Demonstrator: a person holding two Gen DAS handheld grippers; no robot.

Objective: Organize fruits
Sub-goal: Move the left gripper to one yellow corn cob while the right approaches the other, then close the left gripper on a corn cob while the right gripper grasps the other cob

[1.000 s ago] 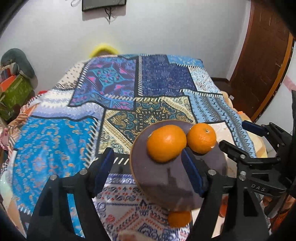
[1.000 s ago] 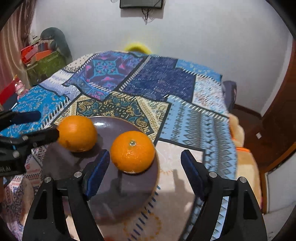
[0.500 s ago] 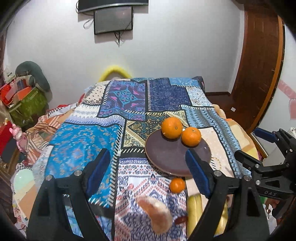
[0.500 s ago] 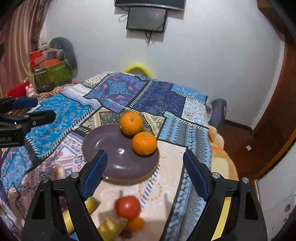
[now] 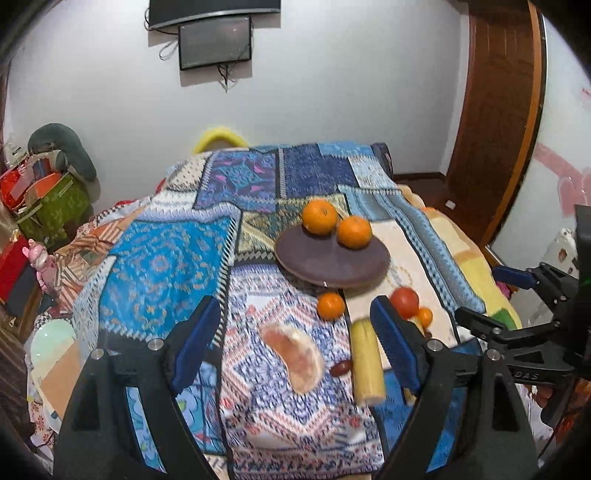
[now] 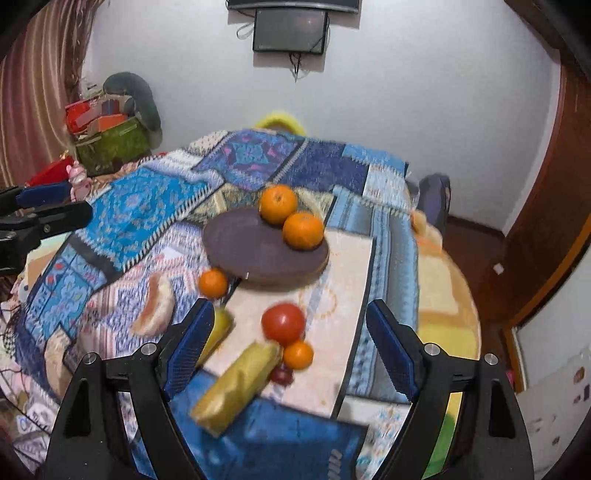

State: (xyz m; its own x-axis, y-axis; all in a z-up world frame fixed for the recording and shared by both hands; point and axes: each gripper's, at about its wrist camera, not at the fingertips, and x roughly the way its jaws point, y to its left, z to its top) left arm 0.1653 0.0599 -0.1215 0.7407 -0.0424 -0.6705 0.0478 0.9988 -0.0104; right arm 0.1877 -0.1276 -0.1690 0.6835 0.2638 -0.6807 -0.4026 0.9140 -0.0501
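Two oranges (image 5: 320,216) (image 5: 354,232) sit on a dark brown plate (image 5: 325,258) on the patterned bedspread; they show in the right wrist view too (image 6: 277,204) (image 6: 303,230), on the plate (image 6: 255,251). In front of the plate lie a small orange (image 6: 213,283), a pomelo wedge (image 6: 155,310), a red tomato (image 6: 283,324), a tiny orange (image 6: 297,355), a yellow corn cob (image 6: 236,384) and a dark red date (image 6: 281,374). My left gripper (image 5: 295,339) is open and empty, above the wedge (image 5: 295,356). My right gripper (image 6: 290,343) is open and empty, above the tomato.
The bed's right edge drops to the floor by a wooden door (image 5: 495,122). Boxes and a green bag (image 6: 110,140) stand at the left wall. A screen (image 6: 290,29) hangs on the far wall. A yellow cushion (image 5: 219,136) lies past the bed.
Both grippers have pulled back and up from the plate. The two oranges stay on the plate, and the loose fruit in front of it has come into view.
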